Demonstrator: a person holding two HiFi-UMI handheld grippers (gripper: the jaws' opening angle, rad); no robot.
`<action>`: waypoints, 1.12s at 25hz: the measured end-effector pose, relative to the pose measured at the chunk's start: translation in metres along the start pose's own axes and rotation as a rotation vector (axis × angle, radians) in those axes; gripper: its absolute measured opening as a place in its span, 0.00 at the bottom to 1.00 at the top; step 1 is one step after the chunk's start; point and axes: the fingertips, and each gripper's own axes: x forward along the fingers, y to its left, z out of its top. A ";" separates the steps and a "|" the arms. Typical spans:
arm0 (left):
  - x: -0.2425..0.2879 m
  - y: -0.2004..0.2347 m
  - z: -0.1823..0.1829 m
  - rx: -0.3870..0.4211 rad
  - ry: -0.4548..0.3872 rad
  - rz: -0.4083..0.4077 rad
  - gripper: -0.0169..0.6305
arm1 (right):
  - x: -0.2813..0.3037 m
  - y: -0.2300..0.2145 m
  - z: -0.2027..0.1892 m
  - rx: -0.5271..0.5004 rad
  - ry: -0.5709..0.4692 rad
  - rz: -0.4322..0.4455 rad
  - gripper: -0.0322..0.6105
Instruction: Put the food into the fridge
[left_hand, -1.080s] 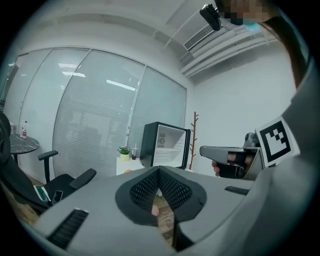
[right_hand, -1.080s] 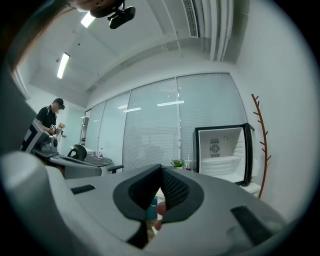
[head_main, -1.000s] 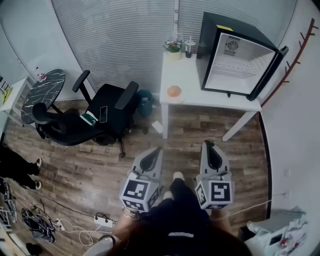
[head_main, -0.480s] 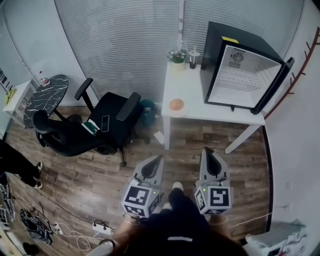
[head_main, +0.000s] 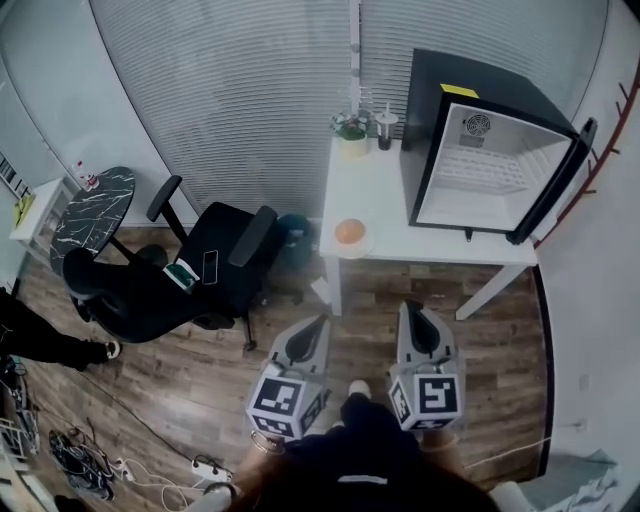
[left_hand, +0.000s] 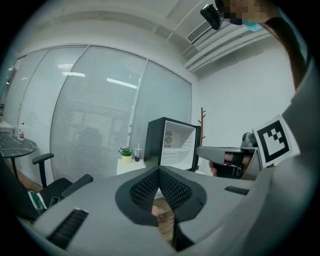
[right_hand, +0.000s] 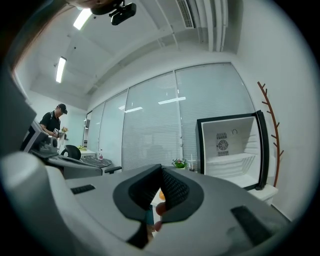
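Stands closer to the white rectangular table (head_main: 375, 195) than a second ago, both grippers carried forward as well. Faces the black mini fridge (head_main: 470, 80) on the table's right half, with door swung open to the right. Has a black wheeled office chair (head_main: 215, 265) on the left. Holds the grey left gripper (head_main: 318, 322) and grey right gripper (head_main: 412, 308) side by side, near, each with jaws pressed together, pads meeting. Leaves the round orange food (head_main: 349, 231) on a small white plate (head_main: 362, 245) at the table's near left corner, well apart from both grippers.
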 end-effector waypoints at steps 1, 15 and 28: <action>0.004 0.001 0.000 -0.002 0.002 0.003 0.03 | 0.004 -0.002 -0.002 0.003 0.005 0.003 0.05; 0.065 0.010 0.019 -0.003 -0.002 0.070 0.03 | 0.065 -0.041 -0.007 0.001 0.027 0.063 0.05; 0.078 0.012 0.022 -0.008 0.015 0.170 0.03 | 0.092 -0.052 -0.025 0.067 0.069 0.153 0.05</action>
